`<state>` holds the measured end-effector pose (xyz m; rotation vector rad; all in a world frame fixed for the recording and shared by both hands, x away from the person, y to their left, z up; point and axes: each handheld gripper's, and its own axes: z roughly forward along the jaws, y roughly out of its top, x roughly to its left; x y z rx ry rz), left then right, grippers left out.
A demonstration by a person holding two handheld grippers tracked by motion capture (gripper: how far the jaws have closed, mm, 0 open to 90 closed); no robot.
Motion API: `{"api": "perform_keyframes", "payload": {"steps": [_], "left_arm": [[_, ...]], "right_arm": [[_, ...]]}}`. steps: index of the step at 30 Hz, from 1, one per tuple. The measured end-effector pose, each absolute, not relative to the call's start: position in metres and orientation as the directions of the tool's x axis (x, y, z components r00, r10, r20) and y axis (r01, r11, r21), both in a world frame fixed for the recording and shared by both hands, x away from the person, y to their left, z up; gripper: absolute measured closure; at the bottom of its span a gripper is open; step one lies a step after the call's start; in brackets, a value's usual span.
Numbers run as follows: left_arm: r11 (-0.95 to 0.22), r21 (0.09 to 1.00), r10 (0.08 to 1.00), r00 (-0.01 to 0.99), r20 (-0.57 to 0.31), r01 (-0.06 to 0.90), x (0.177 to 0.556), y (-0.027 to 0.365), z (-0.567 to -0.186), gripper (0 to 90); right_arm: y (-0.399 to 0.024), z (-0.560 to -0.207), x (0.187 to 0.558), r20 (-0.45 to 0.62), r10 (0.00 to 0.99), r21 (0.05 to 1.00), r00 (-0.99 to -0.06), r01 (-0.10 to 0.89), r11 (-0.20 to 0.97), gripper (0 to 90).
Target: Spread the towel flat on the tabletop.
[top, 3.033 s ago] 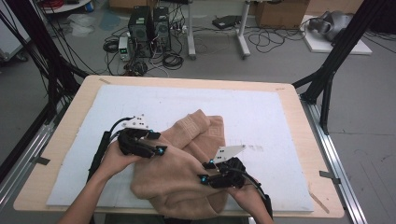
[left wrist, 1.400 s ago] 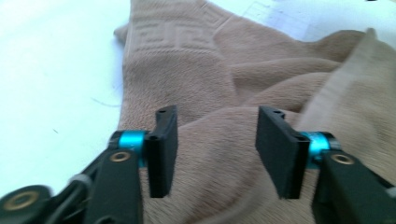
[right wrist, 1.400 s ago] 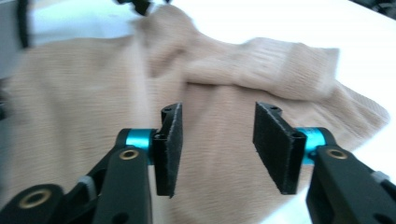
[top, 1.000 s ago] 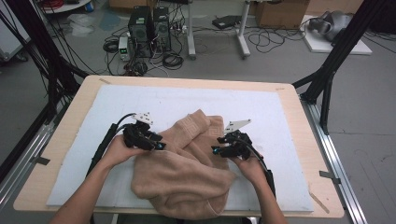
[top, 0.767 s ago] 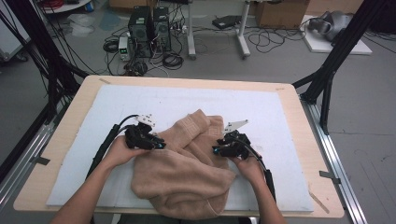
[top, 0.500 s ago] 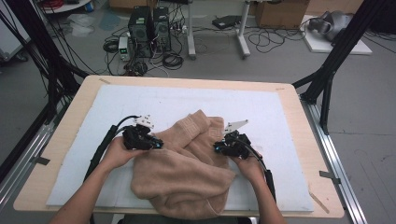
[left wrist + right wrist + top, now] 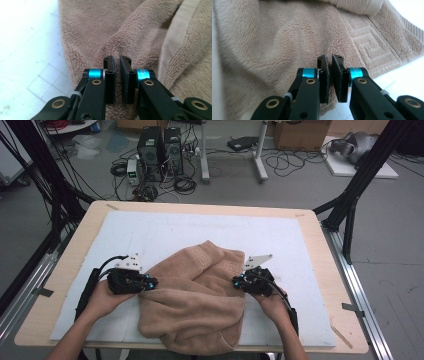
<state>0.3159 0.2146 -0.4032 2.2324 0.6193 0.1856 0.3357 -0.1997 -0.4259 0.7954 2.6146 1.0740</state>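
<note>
- White-padded table (image 7: 150, 227), cluttered lab floor behind.
- We pinch tan towel (image 7: 195, 305): L gripper (image 7: 150, 283), R gripper (image 7: 236, 281), both just clamped on terry.

High view: I see even, soft overhead light, white mat (image 7: 165, 235) bright but not clipped, floor behind dimmer. Weak shadows under towel (image 7: 195, 305) folds. Picture soft, low in detail. Left gripper view: white surface at upper left blown out, glare strong; towel pile sharp mid-frame, blurred toward top. Right gripper view: towel smeared at left edge, upper right corner overexposed, jaws crisp.
</note>
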Motion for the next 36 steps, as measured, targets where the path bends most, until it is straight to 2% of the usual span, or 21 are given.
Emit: {"api": "perform_keyframes", "payload": {"steps": [15, 17, 19, 22, 28, 32, 36], "left_arm": [[-0.493, 0.791, 0.504, 0.860, -0.079, 0.362, 0.265, 0.240, -0.400, 83.5], [-0.494, 0.794, 0.497, 0.865, -0.077, 0.355, 0.261, 0.240, -0.398, 83.3], [-0.491, 0.798, 0.486, 0.870, -0.082, 0.349, 0.261, 0.241, -0.392, 81.3], [-0.480, 0.814, 0.481, 0.874, -0.067, 0.327, 0.270, 0.241, -0.379, 72.7], [-0.447, 0.843, 0.513, 0.858, -0.033, 0.300, 0.306, 0.234, -0.360, 58.5], [-0.462, 0.835, 0.523, 0.852, -0.014, 0.298, 0.332, 0.225, -0.368, 55.8], [-0.478, 0.804, 0.548, 0.835, -0.041, 0.353, 0.355, 0.220, -0.387, 55.7]], "right_arm": [[-0.215, -0.419, 0.308, 0.016, 0.542, 0.722, -0.840, 0.385, 0.576, 83.5], [-0.215, -0.416, 0.307, 0.013, 0.541, 0.724, -0.841, 0.382, 0.575, 80.2], [-0.216, -0.411, 0.310, 0.018, 0.547, 0.734, -0.837, 0.383, 0.561, 71.0], [-0.218, -0.403, 0.317, 0.035, 0.575, 0.750, -0.818, 0.401, 0.525, 63.5], [-0.219, -0.397, 0.341, 0.027, 0.626, 0.754, -0.779, 0.428, 0.499, 55.3], [-0.217, -0.405, 0.348, 0.044, 0.633, 0.739, -0.773, 0.452, 0.500, 49.0], [-0.214, -0.415, 0.350, 0.054, 0.633, 0.725, -0.773, 0.466, 0.507, 47.7]]}}
